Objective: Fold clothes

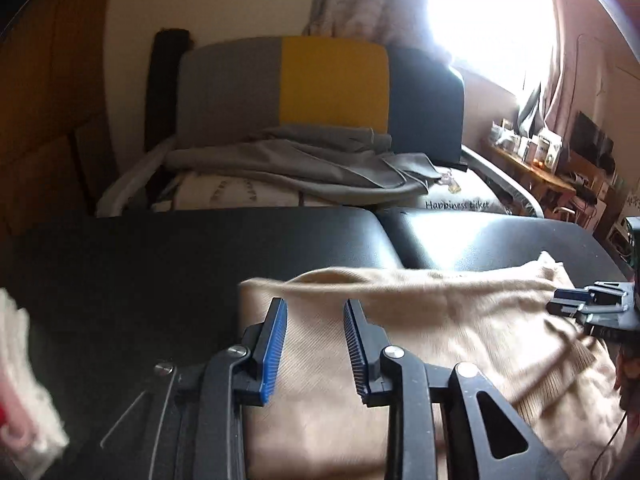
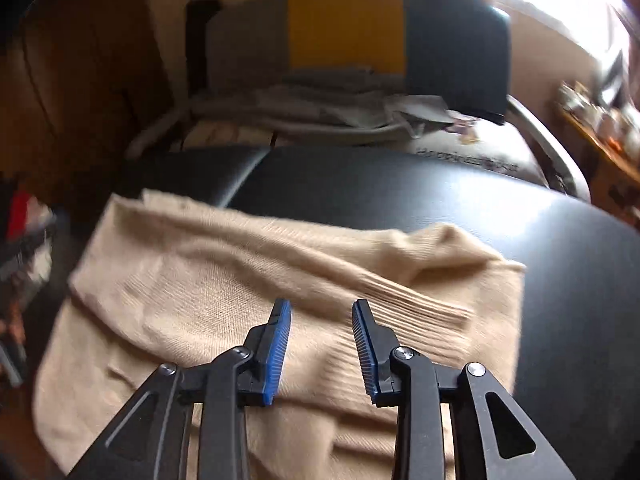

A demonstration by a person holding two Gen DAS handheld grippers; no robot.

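Plainly lay crosswise: beige sweater (image 2: 256, 280) beneath both open, empty tongs, left gripper (image 1: 315, 320) nearer its left edge (right gripper (image 2: 322, 320) mid-frame, over ribbed cuff (image 2: 416, 300)).

Ahead of me I see a glossy black padded surface (image 1: 200, 256), and behind it a headboard in grey, yellow and dark blue panels (image 1: 332, 80). Rumpled grey fabric (image 1: 288, 160) lies before it. A cluttered wooden shelf (image 1: 536, 168) sits right.
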